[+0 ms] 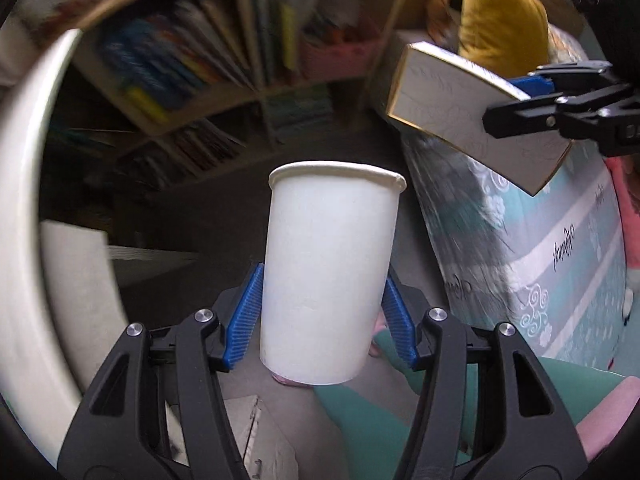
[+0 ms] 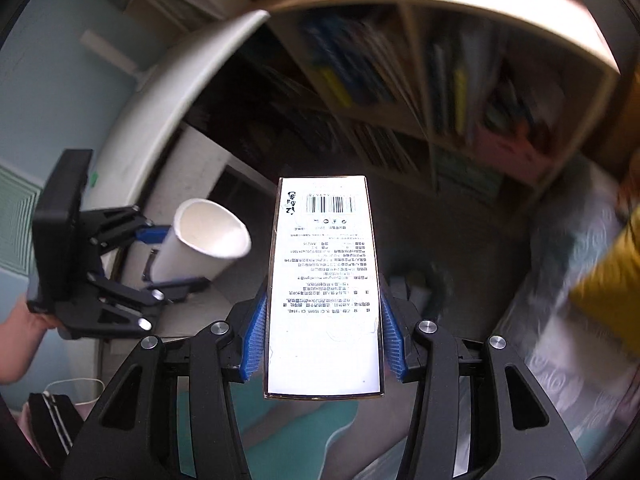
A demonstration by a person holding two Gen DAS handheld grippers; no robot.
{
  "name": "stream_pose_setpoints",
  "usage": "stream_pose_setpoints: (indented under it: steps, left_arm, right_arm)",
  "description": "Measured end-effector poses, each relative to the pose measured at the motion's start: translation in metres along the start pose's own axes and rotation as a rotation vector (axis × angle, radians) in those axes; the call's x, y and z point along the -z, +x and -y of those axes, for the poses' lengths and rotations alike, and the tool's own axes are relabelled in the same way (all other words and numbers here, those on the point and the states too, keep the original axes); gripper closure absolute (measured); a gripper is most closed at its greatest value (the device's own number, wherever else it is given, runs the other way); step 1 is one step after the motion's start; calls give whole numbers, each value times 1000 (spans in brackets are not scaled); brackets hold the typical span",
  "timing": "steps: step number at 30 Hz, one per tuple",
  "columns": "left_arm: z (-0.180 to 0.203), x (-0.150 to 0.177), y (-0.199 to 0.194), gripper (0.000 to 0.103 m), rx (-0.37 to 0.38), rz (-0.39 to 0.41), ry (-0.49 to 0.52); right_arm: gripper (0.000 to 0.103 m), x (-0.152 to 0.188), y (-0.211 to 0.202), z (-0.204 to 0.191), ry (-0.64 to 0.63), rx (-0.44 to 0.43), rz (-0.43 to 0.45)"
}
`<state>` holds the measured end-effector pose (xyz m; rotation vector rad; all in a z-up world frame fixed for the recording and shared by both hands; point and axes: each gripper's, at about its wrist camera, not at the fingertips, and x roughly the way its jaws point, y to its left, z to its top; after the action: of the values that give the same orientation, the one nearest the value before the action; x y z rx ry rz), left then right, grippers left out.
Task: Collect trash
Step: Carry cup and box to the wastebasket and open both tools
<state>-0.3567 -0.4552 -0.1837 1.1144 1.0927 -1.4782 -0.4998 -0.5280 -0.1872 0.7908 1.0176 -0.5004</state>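
My left gripper (image 1: 322, 308) is shut on a white paper cup (image 1: 328, 276), held upright in the air with its blue pads on both sides. The cup also shows in the right wrist view (image 2: 204, 240), tilted, with the left gripper (image 2: 176, 258) around its base. My right gripper (image 2: 324, 332) is shut on a flat white carton box (image 2: 324, 284) with a barcode and printed text. In the left wrist view the box (image 1: 472, 116) shows at the upper right, held by the right gripper (image 1: 516, 98).
A bookshelf (image 1: 224, 60) full of books stands ahead, also in the right wrist view (image 2: 440, 92). A white curved edge (image 1: 28, 240) runs along the left. A patterned bed cover (image 1: 560, 264) and a yellow cushion (image 1: 504, 20) lie at the right. A cardboard piece (image 1: 264, 440) lies below.
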Motion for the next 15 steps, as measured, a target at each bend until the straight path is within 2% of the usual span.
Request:
stream_pose_setpoints:
  steps: [6, 8, 9, 10, 13, 15]
  left_arm:
    - [34, -18, 38, 44, 18, -76, 33]
    - [39, -26, 48, 31, -8, -93, 43]
    - [41, -27, 51, 15, -23, -101, 45]
    - [44, -28, 54, 9, -35, -101, 58]
    - [47, -29, 58, 9, -93, -114, 87]
    - [43, -28, 58, 8, -96, -122, 79]
  right_arm:
    - [54, 7, 11, 30, 50, -38, -37]
    - [51, 7, 16, 34, 50, -39, -47]
    - [45, 7, 20, 36, 52, -39, -56]
    - [36, 6, 23, 38, 55, -42, -62]
    - [33, 1, 28, 43, 58, -20, -76]
    - [33, -2, 28, 46, 68, -22, -70]
